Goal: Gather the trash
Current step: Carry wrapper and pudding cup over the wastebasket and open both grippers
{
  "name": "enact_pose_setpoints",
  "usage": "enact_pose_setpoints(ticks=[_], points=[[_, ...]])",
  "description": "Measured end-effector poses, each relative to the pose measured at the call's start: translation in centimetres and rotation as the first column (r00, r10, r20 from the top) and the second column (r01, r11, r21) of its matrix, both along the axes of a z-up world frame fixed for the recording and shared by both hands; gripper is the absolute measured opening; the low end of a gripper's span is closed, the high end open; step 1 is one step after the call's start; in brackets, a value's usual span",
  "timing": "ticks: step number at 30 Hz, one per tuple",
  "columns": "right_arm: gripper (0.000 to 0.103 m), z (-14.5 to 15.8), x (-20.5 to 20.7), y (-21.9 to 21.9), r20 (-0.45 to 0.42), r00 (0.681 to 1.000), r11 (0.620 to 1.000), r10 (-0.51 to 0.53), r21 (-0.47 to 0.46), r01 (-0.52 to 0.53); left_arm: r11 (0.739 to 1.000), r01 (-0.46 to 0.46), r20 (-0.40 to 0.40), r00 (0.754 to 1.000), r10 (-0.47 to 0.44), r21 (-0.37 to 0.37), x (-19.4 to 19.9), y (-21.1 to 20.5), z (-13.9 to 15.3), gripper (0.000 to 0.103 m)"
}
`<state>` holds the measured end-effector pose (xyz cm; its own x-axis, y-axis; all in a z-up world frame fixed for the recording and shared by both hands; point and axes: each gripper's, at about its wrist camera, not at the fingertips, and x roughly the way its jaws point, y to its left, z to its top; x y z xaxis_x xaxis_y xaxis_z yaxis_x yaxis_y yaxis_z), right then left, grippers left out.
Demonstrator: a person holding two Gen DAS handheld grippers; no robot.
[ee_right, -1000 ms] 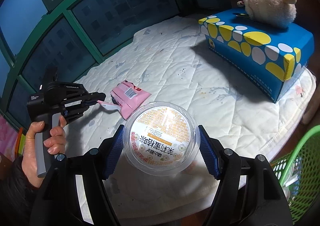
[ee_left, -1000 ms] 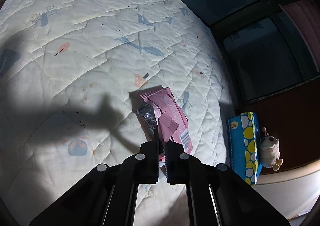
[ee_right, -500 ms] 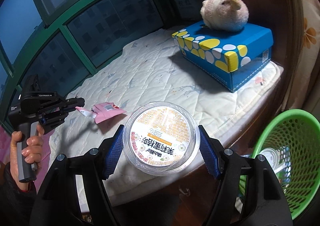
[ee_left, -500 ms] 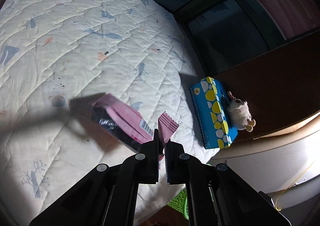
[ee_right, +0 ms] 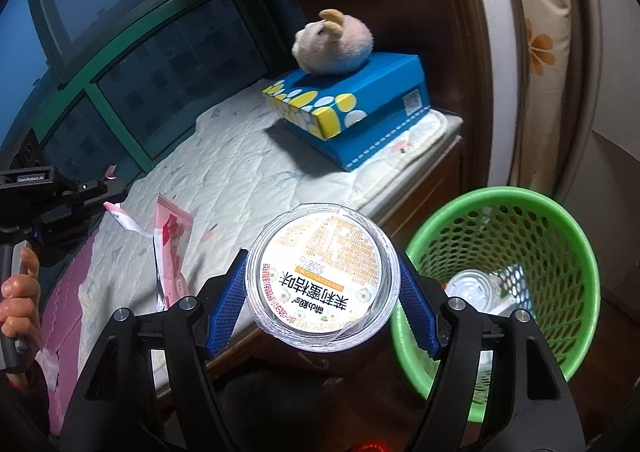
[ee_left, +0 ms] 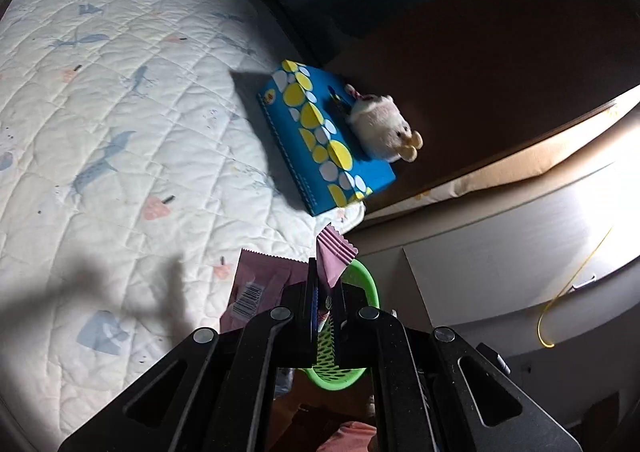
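My left gripper (ee_left: 324,292) is shut on a torn strip of a pink snack wrapper (ee_left: 260,284). The wrapper hangs in the air above the quilt's edge, its barcode side showing. The right wrist view shows this gripper (ee_right: 102,192) at the far left with the wrapper (ee_right: 172,244) dangling below it. My right gripper (ee_right: 322,294) is shut on a clear plastic cup (ee_right: 320,272) with a printed foil lid, held beside the bed edge. A green mesh basket (ee_right: 500,212) stands on the floor just right of the cup. Its rim (ee_left: 370,284) shows behind my left fingers.
A blue tissue box (ee_right: 360,120) with yellow dots lies at the quilt's corner, a plush toy (ee_right: 332,44) on top. The white quilted pad (ee_left: 120,132) covers a wooden window seat. The basket holds a clear lid (ee_right: 472,284). A hand (ee_right: 16,292) grips the left handle.
Both grippers moved toward the bed's end where the basket stands. The pink wrapper was lifted off the quilt. The basket has come into both views.
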<state>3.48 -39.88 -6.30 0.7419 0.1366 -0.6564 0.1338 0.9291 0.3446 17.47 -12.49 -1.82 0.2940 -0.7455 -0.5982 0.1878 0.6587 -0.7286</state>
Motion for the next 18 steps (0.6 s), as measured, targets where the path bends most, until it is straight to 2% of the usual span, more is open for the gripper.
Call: enact_pose_setpoints(ticks=[7, 11, 18], points=[[0.071, -2.6, -2.0, -5.3, -0.075, 0.990, 0.992, -0.123, -0.037, 0.120, 0.993, 0.119, 0.004, 0.993, -0.119, 0.004, -1.1, -6.3, 0.7, 0.005], [0.071, -4.6, -2.5, -8.0, -0.128, 0.975, 0.983, -0.184, -0.028, 0.182, 0.985, 0.171, 0.002, 0.985, -0.171, 0.020, -1.2, -9.5, 0.7, 0.005], [0.072, -7.1, -2.7, -10.2, -0.185, 0.955, 0.973, -0.231, -0.033, 0.229, 0.971, 0.239, 0.000, 0.971, -0.239, 0.032, -1.6, -13.7, 0.7, 0.005]])
